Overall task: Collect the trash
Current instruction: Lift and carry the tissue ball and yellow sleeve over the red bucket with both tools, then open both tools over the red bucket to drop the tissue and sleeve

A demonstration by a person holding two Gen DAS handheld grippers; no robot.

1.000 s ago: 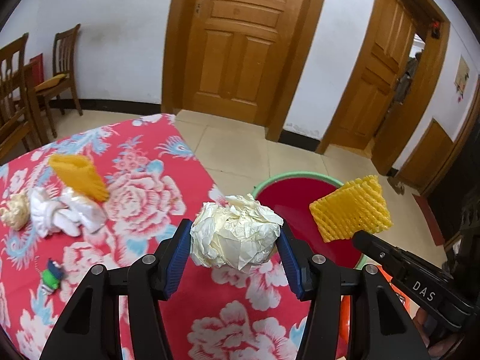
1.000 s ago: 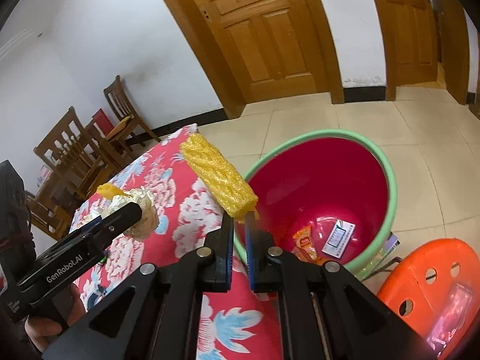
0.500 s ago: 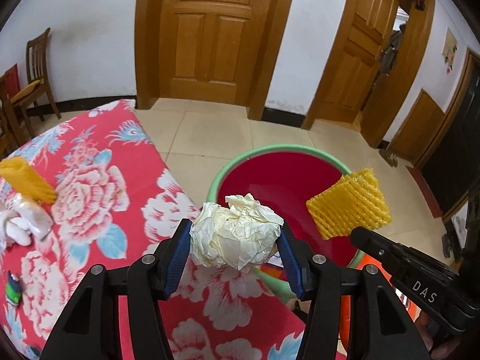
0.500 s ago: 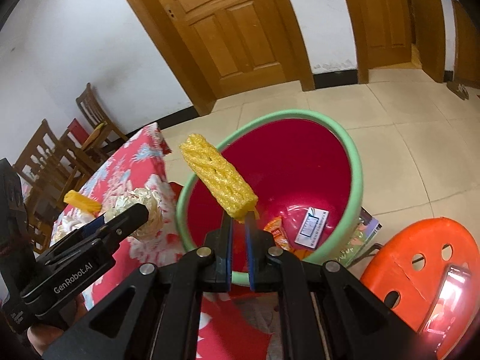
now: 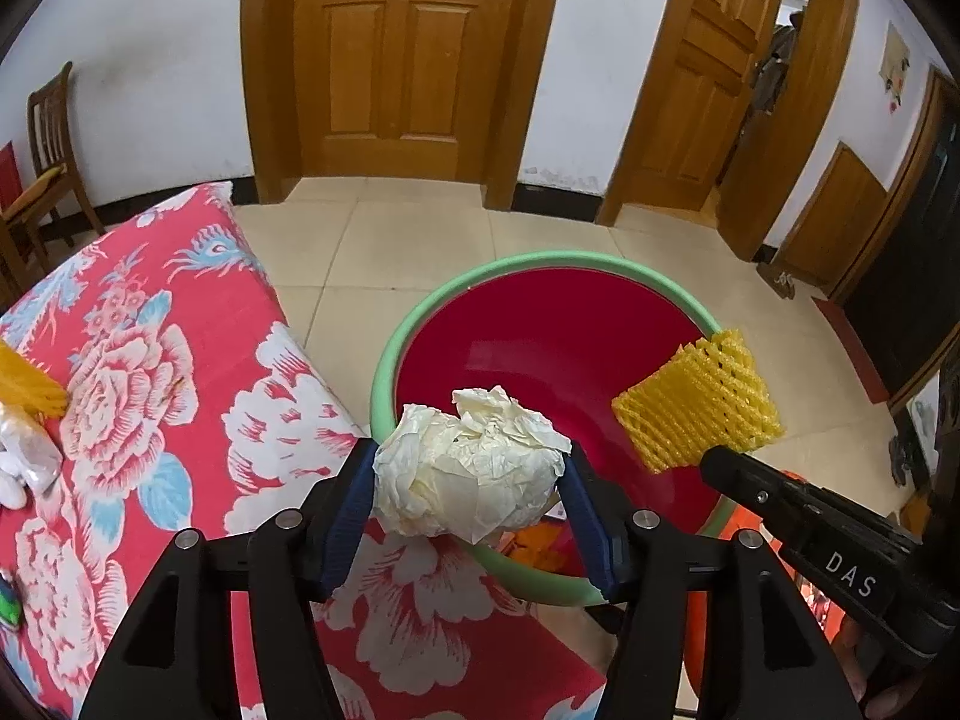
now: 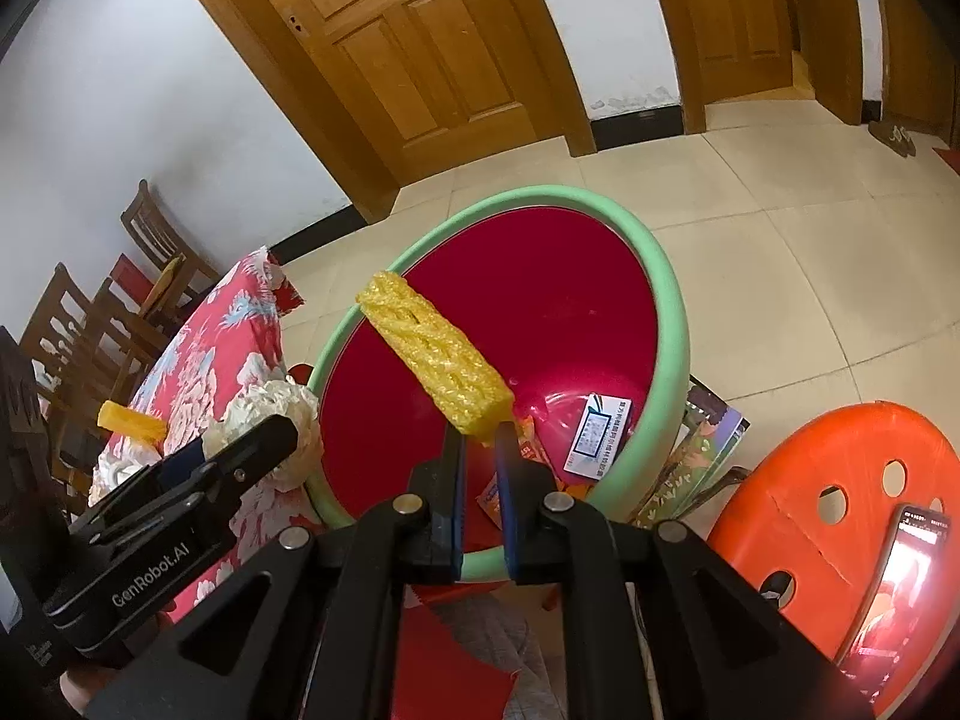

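- The crumpled paper ball (image 5: 468, 468) sits clamped between the blue pads (image 5: 348, 516) of the left gripper (image 5: 471, 501), held over the near rim of the red bin (image 5: 540, 348), right where the bin meets the edge of the floral tablecloth (image 5: 150, 372).
- The yellow foam net (image 6: 435, 357) is pinched by one end in the narrowly closed jaws of the right gripper (image 6: 480, 450); it sticks up and away at a slant over the bin's mouth.
- Both grippers point forward and down toward the bin, side by side, the left one nearer the table; each shows in the other's view.
- Inside the bin lie a white printed packet (image 6: 600, 435) and an orange wrapper (image 6: 528, 444), the latter partly hidden behind the right gripper's fingers, so there may be more than one.
- On the table a second yellow foam net (image 6: 132, 420) and white wadded trash (image 5: 27, 456) are cut off at the left frame edge; their count is hard to make out.
- An orange stool (image 6: 840, 510) stands just beside the bin, with a phone (image 6: 900, 576) on its seat.
- Two wooden doors (image 5: 408, 60) are in the far wall.
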